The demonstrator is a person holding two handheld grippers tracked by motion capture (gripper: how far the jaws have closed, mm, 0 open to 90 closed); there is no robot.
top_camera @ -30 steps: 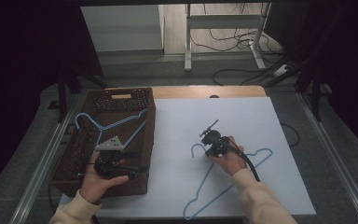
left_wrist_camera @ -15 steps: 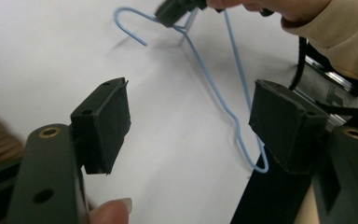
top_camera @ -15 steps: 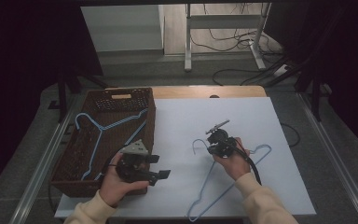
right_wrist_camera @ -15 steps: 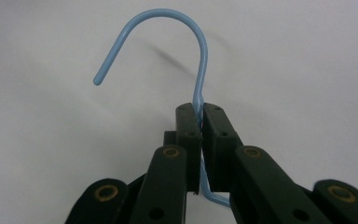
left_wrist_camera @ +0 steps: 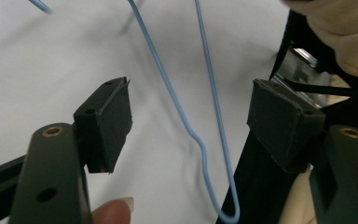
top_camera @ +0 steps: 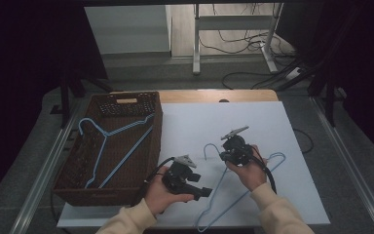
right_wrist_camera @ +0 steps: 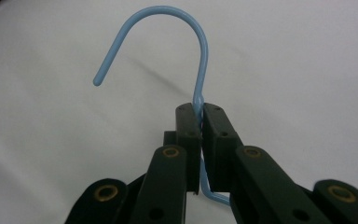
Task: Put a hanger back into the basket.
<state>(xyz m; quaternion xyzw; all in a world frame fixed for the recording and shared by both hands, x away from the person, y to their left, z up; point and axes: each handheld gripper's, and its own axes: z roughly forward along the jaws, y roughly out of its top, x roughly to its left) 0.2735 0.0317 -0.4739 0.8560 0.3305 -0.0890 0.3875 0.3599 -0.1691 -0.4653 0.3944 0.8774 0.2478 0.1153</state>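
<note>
- A counter (top_camera: 253, 97) with a wooden edge sits at the centre of the high view, most of its top covered by a white sheet (top_camera: 253, 122).
- Grey floor (top_camera: 141, 73) surrounds it, with metal rails running down the left and right sides of the frame.
- Across the top of the frame: a pale wall panel, a metal stand (top_camera: 197, 44) and loose black cables (top_camera: 253, 73) on the floor. The upper corners are dark.
- A dark wicker basket (top_camera: 73, 175) stands on the left part of the counter. A blue wire hanger (top_camera: 112, 146) lies inside it, hook toward the upper left.
- A second blue hanger (top_camera: 233, 195) lies on the white sheet at lower centre, its hook (right_wrist_camera: 168, 28) pointing up the frame.
- The right hand-held gripper (top_camera: 229, 146), just right of centre, is clenched on this hanger's neck just below the hook; the right gripper view shows the pads (right_wrist_camera: 214, 135) pressing the wire from both sides.
- The left hand-held gripper (top_camera: 202, 190), at lower centre just right of the basket, is released. Its jaws have just been closing a little. In the left gripper view the hanger's two wires run between the pads (left_wrist_camera: 109, 121) without touching them.
- Cream sleeves (top_camera: 277, 214) enter from the bottom edge.
- No readable writing, brand or label can be made out.
</note>
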